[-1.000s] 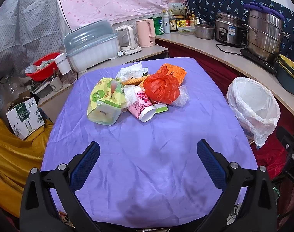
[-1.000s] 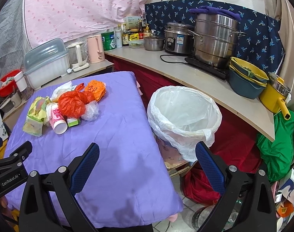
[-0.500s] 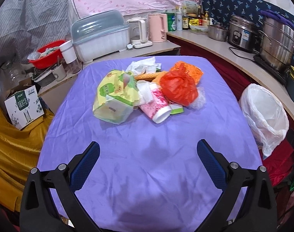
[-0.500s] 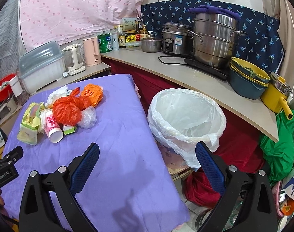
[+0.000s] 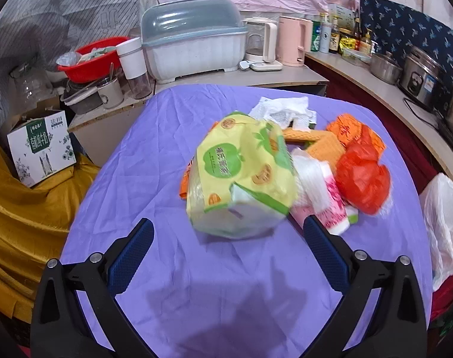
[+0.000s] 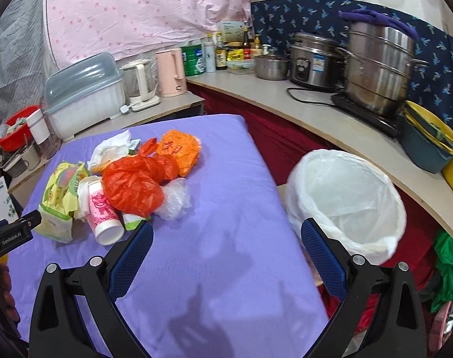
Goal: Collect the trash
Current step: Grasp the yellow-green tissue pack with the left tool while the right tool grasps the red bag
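You're on the approach: left hand-held gripper (image 5: 228,240) wide open, empty, just short of the tissue pack (image 5: 241,176) mid-worktop (image 5: 137,155). Right hand-held gripper (image 6: 226,240) open too. Next: straddle pack, close, carry to bin (image 6: 345,197) off the right edge.

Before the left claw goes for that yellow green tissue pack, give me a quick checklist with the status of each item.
1. Left claw open, nothing held: ok.
2. Tissue pack lined up between its fingers: ok.
3. Pack free of other trash: not ok; the pink cup and white plastic lie against it.
4. Bin liner open to receive trash: ok.
5. Right claw open and clear of the pile: ok.
6. Pack's weight or contents: cannot tell.
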### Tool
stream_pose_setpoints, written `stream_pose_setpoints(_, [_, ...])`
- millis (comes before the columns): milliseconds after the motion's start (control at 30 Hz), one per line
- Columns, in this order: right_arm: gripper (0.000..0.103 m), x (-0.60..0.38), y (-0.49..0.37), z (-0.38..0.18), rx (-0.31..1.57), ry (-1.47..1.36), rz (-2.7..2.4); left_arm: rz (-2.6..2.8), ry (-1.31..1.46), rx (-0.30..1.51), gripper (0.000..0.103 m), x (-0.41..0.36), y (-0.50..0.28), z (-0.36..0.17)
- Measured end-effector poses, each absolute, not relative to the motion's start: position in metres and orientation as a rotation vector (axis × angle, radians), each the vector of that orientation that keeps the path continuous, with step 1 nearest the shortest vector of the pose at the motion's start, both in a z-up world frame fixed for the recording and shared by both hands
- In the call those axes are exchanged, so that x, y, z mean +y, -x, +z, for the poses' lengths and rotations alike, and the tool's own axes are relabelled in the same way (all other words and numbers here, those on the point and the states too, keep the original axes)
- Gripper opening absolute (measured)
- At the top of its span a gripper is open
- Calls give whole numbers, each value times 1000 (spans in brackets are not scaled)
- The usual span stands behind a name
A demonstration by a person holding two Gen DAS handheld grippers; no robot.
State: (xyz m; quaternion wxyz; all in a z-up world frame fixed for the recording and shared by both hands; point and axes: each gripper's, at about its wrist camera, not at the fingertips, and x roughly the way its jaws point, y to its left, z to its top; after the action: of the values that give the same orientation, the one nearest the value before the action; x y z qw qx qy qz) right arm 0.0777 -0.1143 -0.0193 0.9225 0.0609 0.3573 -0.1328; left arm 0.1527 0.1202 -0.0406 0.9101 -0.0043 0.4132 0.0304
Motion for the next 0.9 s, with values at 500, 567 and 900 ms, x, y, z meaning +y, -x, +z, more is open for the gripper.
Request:
stream_pose_setpoints(500, [81,-43,-197,-53,780,-59,-86,-84,72,952,41,120,-206,-72])
stream_pose_setpoints(567, [77,-36,-209,-61,797,-50,-70,-100,81,963,31,121,-208,-74])
stream_pose_setpoints(900, [36,-29,-217,-82,847,-70,11,-123,80,931,26,119,-198,-65])
